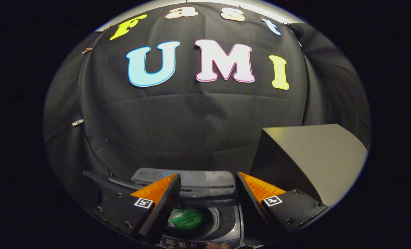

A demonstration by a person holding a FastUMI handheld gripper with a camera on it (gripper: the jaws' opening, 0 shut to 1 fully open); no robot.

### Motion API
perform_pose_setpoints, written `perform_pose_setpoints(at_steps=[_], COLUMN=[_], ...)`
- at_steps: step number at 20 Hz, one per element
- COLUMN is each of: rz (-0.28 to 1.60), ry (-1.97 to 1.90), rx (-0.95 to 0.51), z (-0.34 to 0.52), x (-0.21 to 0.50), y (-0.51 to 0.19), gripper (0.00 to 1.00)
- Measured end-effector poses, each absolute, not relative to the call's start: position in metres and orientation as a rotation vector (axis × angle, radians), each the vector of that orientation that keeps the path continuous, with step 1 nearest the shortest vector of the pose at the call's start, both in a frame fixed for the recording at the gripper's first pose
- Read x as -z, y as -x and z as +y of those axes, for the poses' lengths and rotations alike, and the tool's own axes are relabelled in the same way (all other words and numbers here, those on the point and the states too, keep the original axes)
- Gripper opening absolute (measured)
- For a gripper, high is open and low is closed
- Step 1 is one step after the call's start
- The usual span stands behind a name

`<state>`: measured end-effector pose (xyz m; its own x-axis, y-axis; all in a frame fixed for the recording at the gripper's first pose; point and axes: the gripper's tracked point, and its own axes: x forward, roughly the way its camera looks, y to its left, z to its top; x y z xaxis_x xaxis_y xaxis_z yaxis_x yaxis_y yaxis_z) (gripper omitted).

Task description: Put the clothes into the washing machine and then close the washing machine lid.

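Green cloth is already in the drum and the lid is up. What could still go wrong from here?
1. The lid stands open beyond the open gripper; its thin edge may slip off the fingers when it is pushed down.
2. The green cloth lies in the washing machine drum; if a fold rides over the rim, the lid may not seat.
3. The grey box stands close beside the machine and could catch the gripper.

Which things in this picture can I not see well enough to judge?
- Green clothes in the washing machine: the left finger covers part of the drum, so any other clothes are hidden.
- The lid, raised behind the drum: both fingers cover its ends.
- The front panel is too small and cut off.
- The grey box: its base is hidden by the right finger.
- The gripper is open, holding nothing.
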<state>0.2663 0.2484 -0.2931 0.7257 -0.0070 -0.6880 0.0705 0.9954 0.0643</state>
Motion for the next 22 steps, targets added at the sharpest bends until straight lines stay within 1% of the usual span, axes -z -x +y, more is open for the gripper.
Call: perform_pose_setpoints(at_steps=[2, 5, 12, 18, 22], rz=[0.762, 0.698, 0.624, 0.453, 0.339], ry=[-0.099, -0.092, -0.099, -0.114, -0.167], rx=[0.018, 0.001, -0.048, -0.121, -0.153], z=[0.257, 0.262, 0.261, 0.244, 0.21], x=[0.293, 0.262, 0.216, 0.136, 0.082], y=[-0.254, -0.249, -0.235, -0.221, -0.189], gripper=[1.0, 0.99, 0.99, 0.99, 0.99])
